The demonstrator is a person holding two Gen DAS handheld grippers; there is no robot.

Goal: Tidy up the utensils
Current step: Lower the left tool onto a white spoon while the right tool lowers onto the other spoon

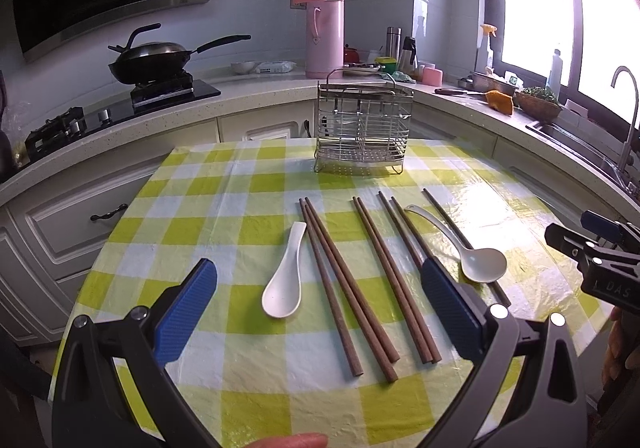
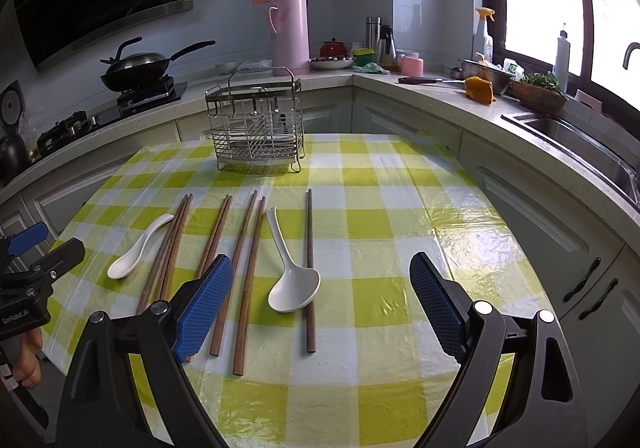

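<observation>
Two white spoons [image 1: 282,284] and several brown chopsticks [image 1: 346,284] lay on the checked tablecloth [image 2: 380,208], before the wire utensil rack [image 1: 362,124]. Left gripper [image 1: 318,312] and right gripper [image 2: 322,304] hovered wide apart, empty.

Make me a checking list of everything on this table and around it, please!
Surface: table with green-and-white checked cloth.
Job's things: wire utensil rack upright at the far edge; brown chopsticks lying in a row; short white spoon on the left; long white spoon resting over one chopstick.
Clutter: nothing seen on the cloth.
Grippers: left gripper and right gripper both open, holding nothing.
Cables: nothing seen.
Surroundings: pink thermos, wok on the stove, sink.
</observation>
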